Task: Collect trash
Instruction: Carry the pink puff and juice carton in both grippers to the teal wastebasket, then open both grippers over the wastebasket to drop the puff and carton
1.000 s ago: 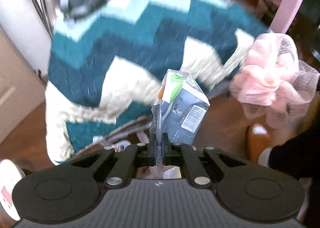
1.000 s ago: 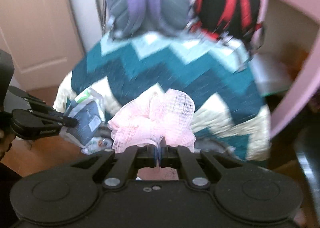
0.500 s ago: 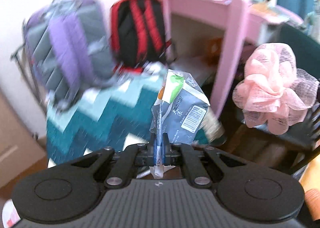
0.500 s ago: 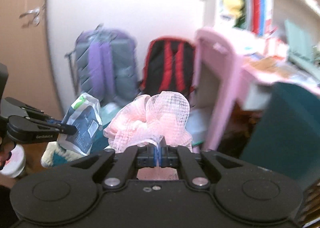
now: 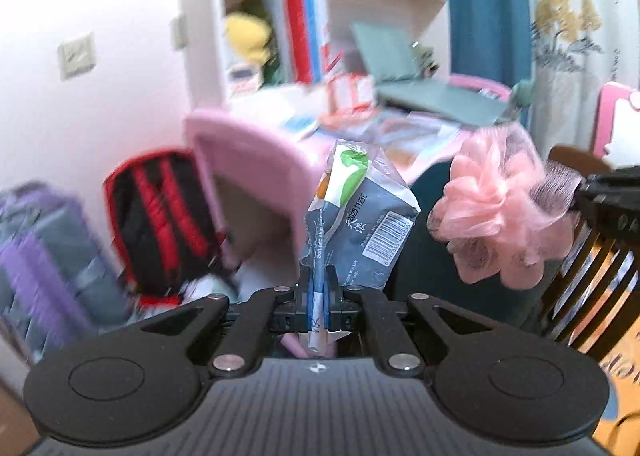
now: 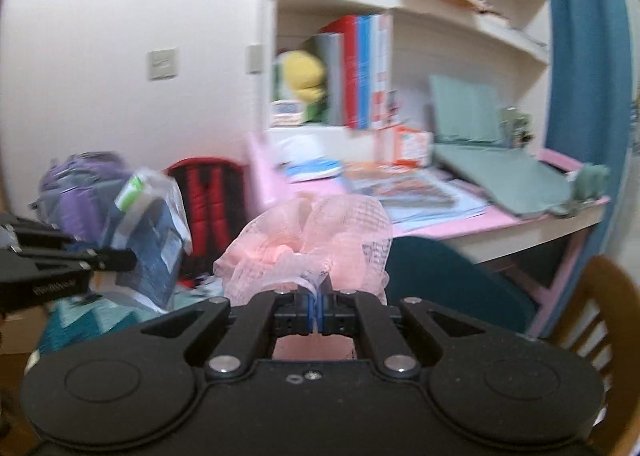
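My left gripper (image 5: 319, 288) is shut on a crumpled grey-blue plastic wrapper (image 5: 360, 223) with a green and white top and a barcode, held upright in the air. My right gripper (image 6: 318, 296) is shut on a pink mesh bath puff (image 6: 312, 232), also held up in the air. In the left wrist view the puff (image 5: 496, 215) hangs to the right of the wrapper, with the right gripper at the right edge. In the right wrist view the wrapper (image 6: 152, 232) shows at the left, in the left gripper.
A pink desk (image 6: 500, 219) with papers and a grey-green laptop stands ahead, under white bookshelves (image 6: 400, 3). A teal chair back (image 6: 448, 280) is in front of it. A red-black backpack (image 5: 160, 219), a purple-grey backpack (image 5: 44, 256) and a wooden chair (image 5: 592, 296) are nearby.
Both grippers have risen and swung up from the zigzag blanket near the floor to face the desk and shelves. Each has kept its hold on its item.
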The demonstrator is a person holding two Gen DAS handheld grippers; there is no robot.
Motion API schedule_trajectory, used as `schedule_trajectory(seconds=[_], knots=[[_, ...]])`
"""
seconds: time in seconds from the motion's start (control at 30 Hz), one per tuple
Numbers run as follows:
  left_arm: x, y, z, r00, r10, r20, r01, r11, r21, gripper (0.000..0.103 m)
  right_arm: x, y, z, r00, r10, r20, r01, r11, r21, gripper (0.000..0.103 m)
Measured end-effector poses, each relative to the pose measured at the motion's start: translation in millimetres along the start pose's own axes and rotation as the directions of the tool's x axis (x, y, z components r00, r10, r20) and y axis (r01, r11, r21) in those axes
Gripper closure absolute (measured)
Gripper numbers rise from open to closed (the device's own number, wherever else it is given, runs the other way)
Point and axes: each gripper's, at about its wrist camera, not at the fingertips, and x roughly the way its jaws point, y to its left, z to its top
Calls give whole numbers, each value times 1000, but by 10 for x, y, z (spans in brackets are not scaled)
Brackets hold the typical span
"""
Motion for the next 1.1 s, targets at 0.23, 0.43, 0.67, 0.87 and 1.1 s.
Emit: schedule_trajectory(seconds=[0.23,0.43,0.67,0.87,1.1], knots=[[395,-615,655,996,-83,40,81,994,70,99,330,-607,68,994,-101,-44,103,993,54,101],[978,-1088,869,991,-135,-16,136,984,113,99,626,-867,-94,987,-114,-116,123,990,72,101],[1610,-1403,813,975,-169,-144,187,974,126,98,912,-979,-221,973,-121,-197,137,988,69,100],[1984,-1466,658,947,-178,-268,216,969,118,98,1054,-983,-318,957,-119,-263,139,988,62,95],[2097,-1454,553,936,-173,-306,215,970,110,94,1107,-969,-355,951,-113,-289,137,989,62,83]])
